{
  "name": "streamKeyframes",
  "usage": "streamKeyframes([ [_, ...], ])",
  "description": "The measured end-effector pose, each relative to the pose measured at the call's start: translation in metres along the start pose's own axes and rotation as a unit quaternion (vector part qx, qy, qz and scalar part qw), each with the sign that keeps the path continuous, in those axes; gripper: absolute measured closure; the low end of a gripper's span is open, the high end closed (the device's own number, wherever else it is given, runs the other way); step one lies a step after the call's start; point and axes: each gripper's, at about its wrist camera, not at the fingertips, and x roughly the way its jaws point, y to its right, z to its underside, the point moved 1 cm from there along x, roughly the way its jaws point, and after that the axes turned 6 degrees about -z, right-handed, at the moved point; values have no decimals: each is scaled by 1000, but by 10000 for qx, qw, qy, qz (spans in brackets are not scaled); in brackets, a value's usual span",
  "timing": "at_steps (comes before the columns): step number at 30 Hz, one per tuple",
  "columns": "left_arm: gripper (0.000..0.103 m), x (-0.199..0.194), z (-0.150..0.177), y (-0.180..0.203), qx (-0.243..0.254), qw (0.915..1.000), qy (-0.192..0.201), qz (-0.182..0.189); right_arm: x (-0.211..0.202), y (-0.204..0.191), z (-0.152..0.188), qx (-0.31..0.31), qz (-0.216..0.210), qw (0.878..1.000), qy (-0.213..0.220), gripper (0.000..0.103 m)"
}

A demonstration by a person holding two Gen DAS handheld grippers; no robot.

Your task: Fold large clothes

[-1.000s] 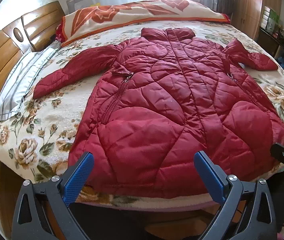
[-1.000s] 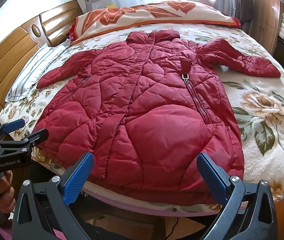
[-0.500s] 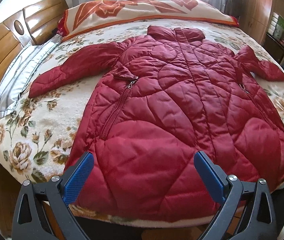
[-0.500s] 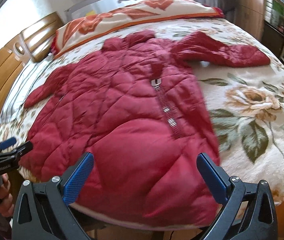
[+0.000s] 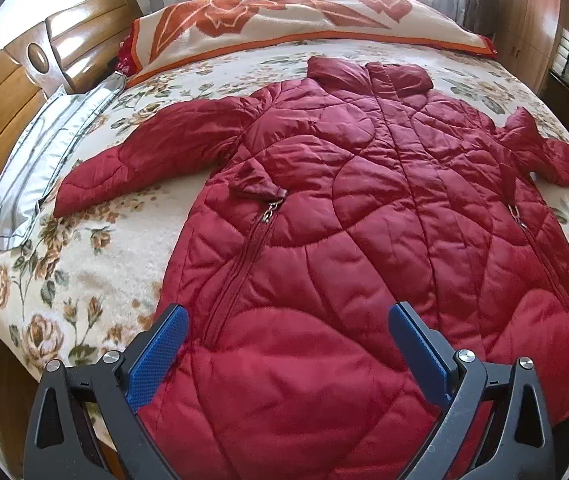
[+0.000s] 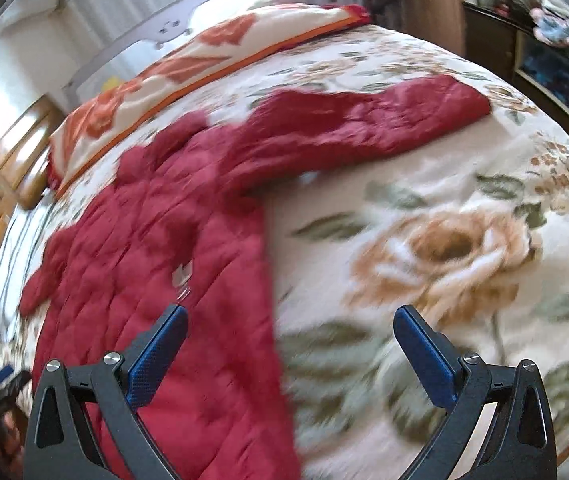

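Note:
A large red quilted coat (image 5: 348, 216) lies flat on the floral bed, front up, collar towards the pillow, both sleeves spread out. My left gripper (image 5: 286, 344) is open and empty, just above the coat's lower left part near the hem. My right gripper (image 6: 290, 346) is open and empty, over the coat's right side edge (image 6: 260, 280), with floral blanket between its right finger and the coat. The right sleeve (image 6: 364, 120) stretches out across the bed in the blurred right wrist view. The left gripper (image 6: 4, 380) shows small at that view's lower left.
An orange-patterned pillow (image 5: 284, 20) lies along the headboard. A striped grey cloth (image 5: 44, 160) lies by the wooden side panel (image 5: 0, 92) on the left. Wooden cupboards (image 5: 532, 20) and shelves stand beyond the bed's right side. The floral blanket (image 6: 444, 248) covers the bed.
My left gripper moved forward over the coat's hem. My right gripper swung right and forward, now over the coat's right edge and bare blanket; its view is blurred from motion.

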Motion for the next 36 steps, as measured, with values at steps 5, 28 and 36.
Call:
streamKeyframes([
  [5,1,15,-14,11,78,9999,-134,-7,30,57,-50,582,140,9979,241,4],
  [28,1,72,-56,60,295,9982,-503,132,116,189,-178,1894,362,9748,1124,91],
  [36,1,77,-56,50,203,9981,-568,156,79,115,-185,1130,-527,9796,1577,95],
])
